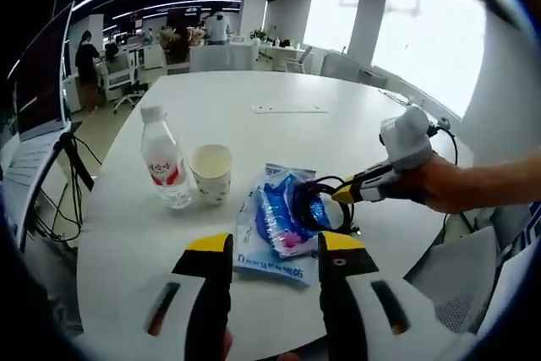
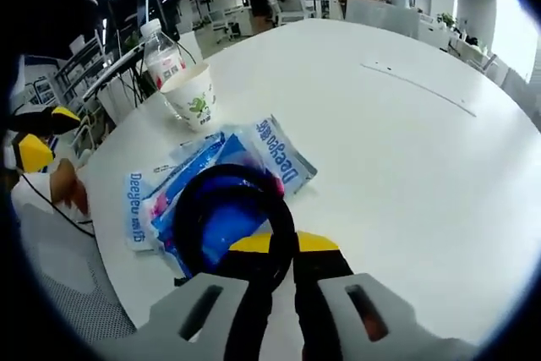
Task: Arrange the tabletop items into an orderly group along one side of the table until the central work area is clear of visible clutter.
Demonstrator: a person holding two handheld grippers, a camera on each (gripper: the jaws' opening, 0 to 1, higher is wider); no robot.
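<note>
On table (image 1: 279,82) — one bottle (image 1: 164,158), one cup (image 1: 211,172)

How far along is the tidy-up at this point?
Early. The water bottle and paper cup already stand together near one edge. In hand: the right gripper is shut on the black cable coil above the blue packet. Left gripper is open, empty. Packet, coil and a far paper sheet remain.

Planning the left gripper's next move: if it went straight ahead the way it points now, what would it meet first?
Most likely the blue wipes packet, which lies on the table just past the open left gripper. The right gripper holds a black cable coil over the packet's far right side; depth is hard to judge.
</note>
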